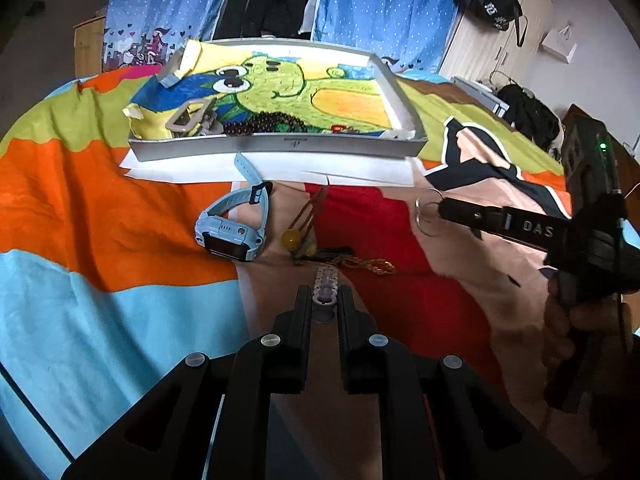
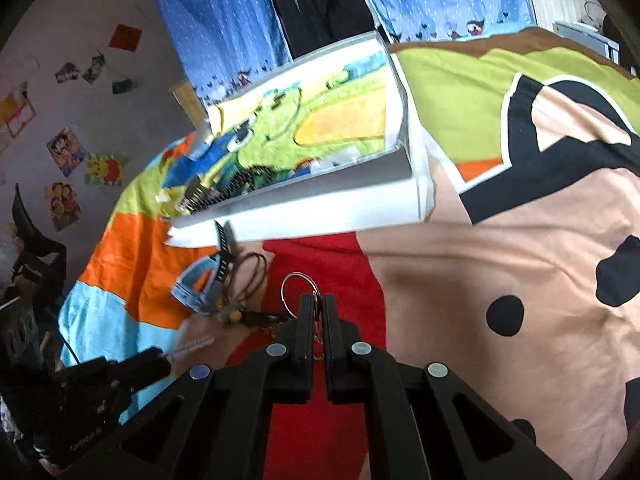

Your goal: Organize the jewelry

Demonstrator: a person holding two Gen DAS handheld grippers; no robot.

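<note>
Above the bedspread, left fingers grip a bracelet pointing forward; right fingers clench rings.

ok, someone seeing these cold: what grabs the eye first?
Probably the white tray at the far end of the bright patchwork bedspread, lined with a green cartoon drawing. Nearer, a pale blue watch lies on the spread. Both grippers are shut on jewelry: the left gripper on a beaded bracelet, the right gripper on silver rings.
</note>
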